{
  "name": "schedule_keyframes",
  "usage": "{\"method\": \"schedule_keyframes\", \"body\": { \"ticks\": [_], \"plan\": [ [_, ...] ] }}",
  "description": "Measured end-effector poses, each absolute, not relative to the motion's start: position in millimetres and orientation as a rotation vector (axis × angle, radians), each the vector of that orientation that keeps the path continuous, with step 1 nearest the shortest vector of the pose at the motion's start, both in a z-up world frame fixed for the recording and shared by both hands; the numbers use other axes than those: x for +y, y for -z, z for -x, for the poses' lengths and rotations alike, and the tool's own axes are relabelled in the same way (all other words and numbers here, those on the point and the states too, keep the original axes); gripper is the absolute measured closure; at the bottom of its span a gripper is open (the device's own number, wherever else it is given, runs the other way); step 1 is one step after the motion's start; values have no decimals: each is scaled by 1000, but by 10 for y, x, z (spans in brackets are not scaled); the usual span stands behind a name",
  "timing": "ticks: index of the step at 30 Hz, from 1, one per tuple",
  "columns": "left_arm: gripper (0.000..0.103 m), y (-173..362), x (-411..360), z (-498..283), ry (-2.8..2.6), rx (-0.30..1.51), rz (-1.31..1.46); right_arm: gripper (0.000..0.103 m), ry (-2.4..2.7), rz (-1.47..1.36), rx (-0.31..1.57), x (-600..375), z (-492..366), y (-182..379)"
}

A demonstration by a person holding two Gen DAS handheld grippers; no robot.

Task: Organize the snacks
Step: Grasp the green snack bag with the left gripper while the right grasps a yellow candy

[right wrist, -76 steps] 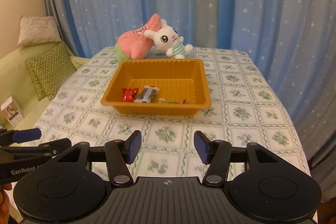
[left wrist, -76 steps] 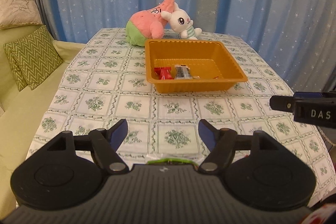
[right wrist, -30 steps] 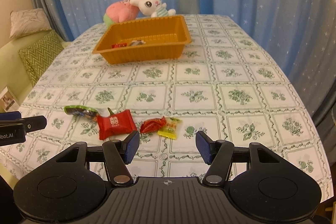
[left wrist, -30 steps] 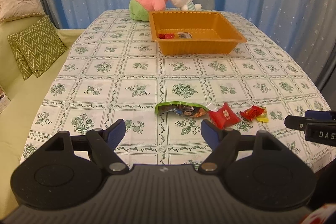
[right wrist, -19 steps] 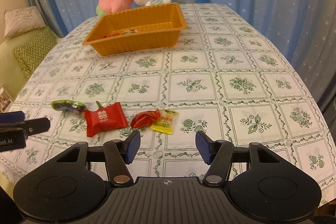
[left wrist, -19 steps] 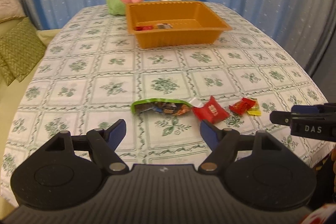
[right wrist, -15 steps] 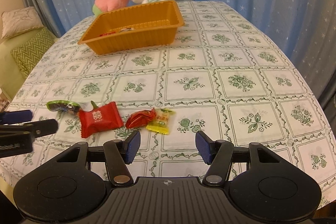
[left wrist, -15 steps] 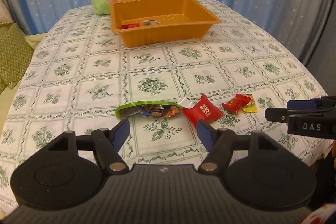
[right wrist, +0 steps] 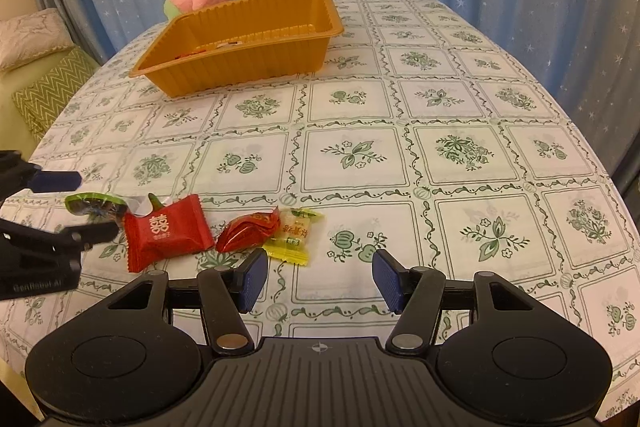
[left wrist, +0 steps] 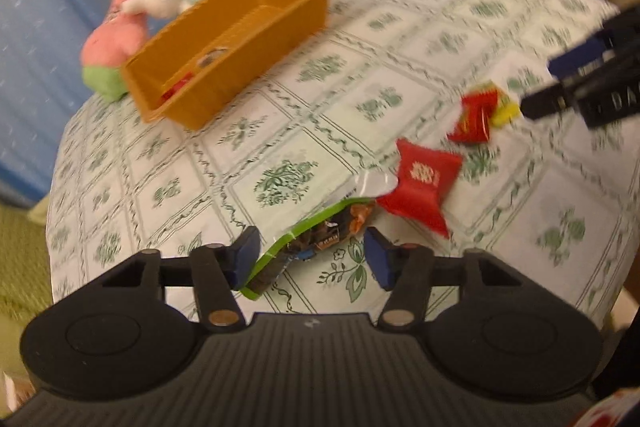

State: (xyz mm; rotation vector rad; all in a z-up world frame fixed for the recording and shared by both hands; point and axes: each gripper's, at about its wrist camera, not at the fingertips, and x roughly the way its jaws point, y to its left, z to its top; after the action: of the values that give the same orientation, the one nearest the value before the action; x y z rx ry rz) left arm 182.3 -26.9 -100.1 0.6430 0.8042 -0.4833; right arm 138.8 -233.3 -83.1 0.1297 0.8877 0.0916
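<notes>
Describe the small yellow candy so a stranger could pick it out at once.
Find the orange tray on the flowered tablecloth, then the row of wrapped snacks along the near edge. The yellow candy ends that row, farthest from the green packet, touching a crumpled red wrapper; it is the only yellow one.

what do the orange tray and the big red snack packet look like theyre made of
Orange rectangular tray: looks like thin moulded plastic, semi-glossy; its walls carry fine vertical ribs and a thin, flat rolled rim.

Large red pillow-shaped snack packet: looks like printed plastic or foil film, fairly matte; its ends are crimped with zigzag edges and the puffed body creases softly. Whether there is a foil layer cannot be told.
</notes>
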Motion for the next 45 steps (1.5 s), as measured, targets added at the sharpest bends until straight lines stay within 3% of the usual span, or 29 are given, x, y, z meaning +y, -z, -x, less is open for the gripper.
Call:
{"method": "schedule_keyframes", "body": {
  "ticks": [7, 15, 21, 25, 38, 45],
  "plan": [
    [62, 1115, -277, -1992, 572, 816, -674, 44, -97, -125, 895, -2288, -1454, 874],
    [83, 1038, -222, -2217, 545, 908, -501, 44, -100, -128, 889, -2278, -1541, 905],
    [83, 941, -99, -2276, 437, 938, -266, 45, -99, -121, 880, -2270, -1616, 939],
    [83, 917, -73, -2216, 393, 937, -201, 54, -90, -79, 890, -2225, -1647, 996],
    [83, 928, -141, -2072, 384, 939, -160, 62, -74, -82, 876, -2113, -1766, 1018],
    [83, 908, -164, -2023, 385, 939, -152, 74, -98, -5, 851, -2041, -1667, 1032]
  ]
}}
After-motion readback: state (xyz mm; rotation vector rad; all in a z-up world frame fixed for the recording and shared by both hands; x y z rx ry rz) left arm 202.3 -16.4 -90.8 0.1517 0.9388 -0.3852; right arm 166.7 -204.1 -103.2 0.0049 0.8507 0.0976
